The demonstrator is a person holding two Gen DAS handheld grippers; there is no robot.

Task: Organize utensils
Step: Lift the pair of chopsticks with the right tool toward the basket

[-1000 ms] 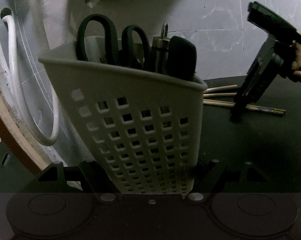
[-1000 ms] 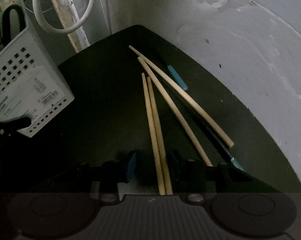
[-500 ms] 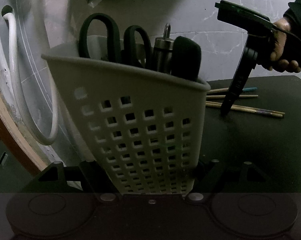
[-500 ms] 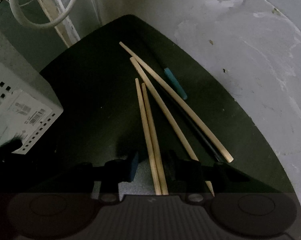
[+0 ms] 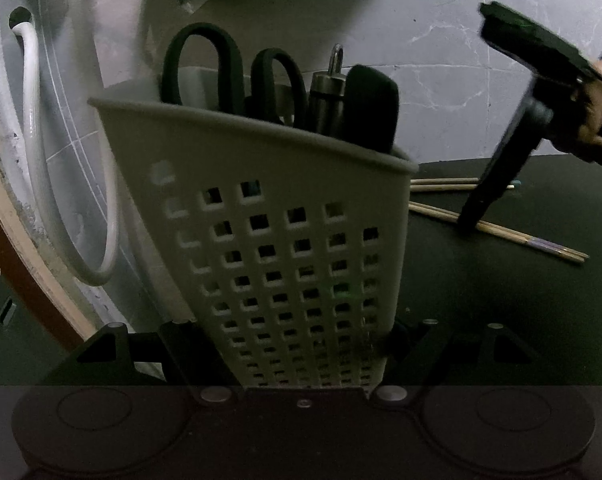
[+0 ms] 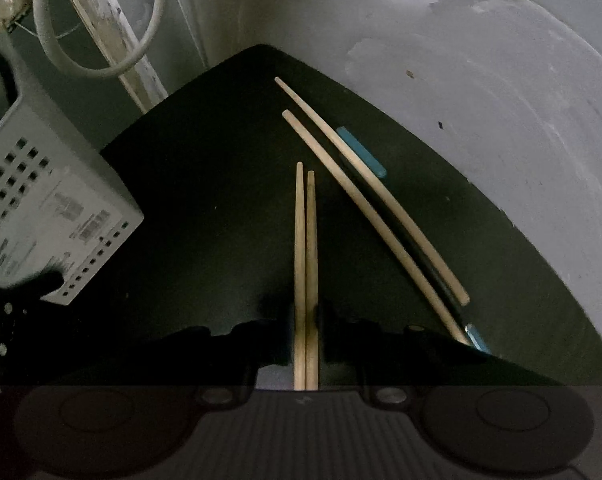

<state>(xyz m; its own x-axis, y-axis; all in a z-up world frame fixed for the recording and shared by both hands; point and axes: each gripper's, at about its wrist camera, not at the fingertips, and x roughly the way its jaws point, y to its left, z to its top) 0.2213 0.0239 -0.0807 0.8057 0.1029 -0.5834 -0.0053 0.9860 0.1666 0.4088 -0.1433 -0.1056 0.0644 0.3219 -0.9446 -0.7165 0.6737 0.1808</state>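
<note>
My left gripper (image 5: 297, 344) is shut on the grey perforated utensil basket (image 5: 285, 240) and holds it tilted. Black scissors (image 5: 229, 72), a steel tool (image 5: 327, 100) and a black handle (image 5: 371, 108) stand in it. The basket also shows at the left of the right wrist view (image 6: 49, 216). My right gripper (image 6: 305, 320) is shut on a pair of wooden chopsticks (image 6: 305, 240) that lie on the dark mat (image 6: 205, 208). The right gripper also shows in the left wrist view (image 5: 485, 204), tip down on the chopsticks (image 5: 501, 232).
Two longer wooden chopsticks (image 6: 361, 200) and a dark stick with blue ends (image 6: 361, 152) lie to the right on the mat. A grey wall (image 6: 481, 80) curves behind. A white hose (image 5: 33, 160) hangs at the left.
My right gripper's fingers have closed in on the pair of chopsticks, which now lie straight between them. The basket in my left gripper has barely moved.
</note>
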